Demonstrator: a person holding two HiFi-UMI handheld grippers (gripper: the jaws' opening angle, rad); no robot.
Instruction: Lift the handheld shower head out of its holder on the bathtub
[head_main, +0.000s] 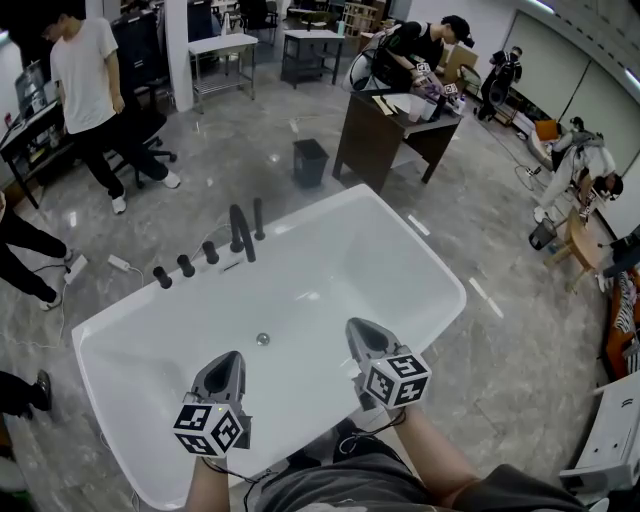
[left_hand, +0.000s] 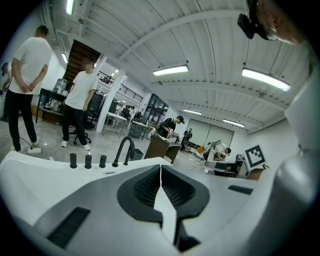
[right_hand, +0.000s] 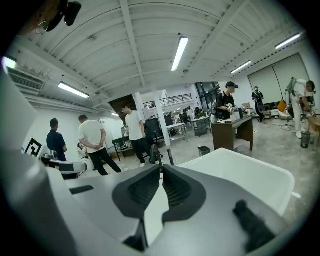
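Observation:
The white bathtub (head_main: 420, 270) fills the middle of the head view. On its far left rim stand three black knobs (head_main: 186, 265), a curved black faucet (head_main: 240, 232) and, just right of it, the slim black handheld shower head (head_main: 258, 218) upright in its holder. Both grippers hover over the tub's near end, well short of the fixtures. My left gripper (head_main: 228, 362) is shut and holds nothing; its own view shows the faucet (left_hand: 123, 150) ahead past the shut left gripper (left_hand: 161, 167). My right gripper (head_main: 362, 330) is shut and empty too, with the shower head (right_hand: 170, 156) straight ahead beyond the right gripper (right_hand: 161, 167).
The drain (head_main: 262, 339) lies in the tub floor just ahead of the grippers. Behind the tub stand a black bin (head_main: 309, 162) and a brown desk (head_main: 385, 130) with a person at it. Another person (head_main: 95, 90) stands at the far left, near cables on the floor.

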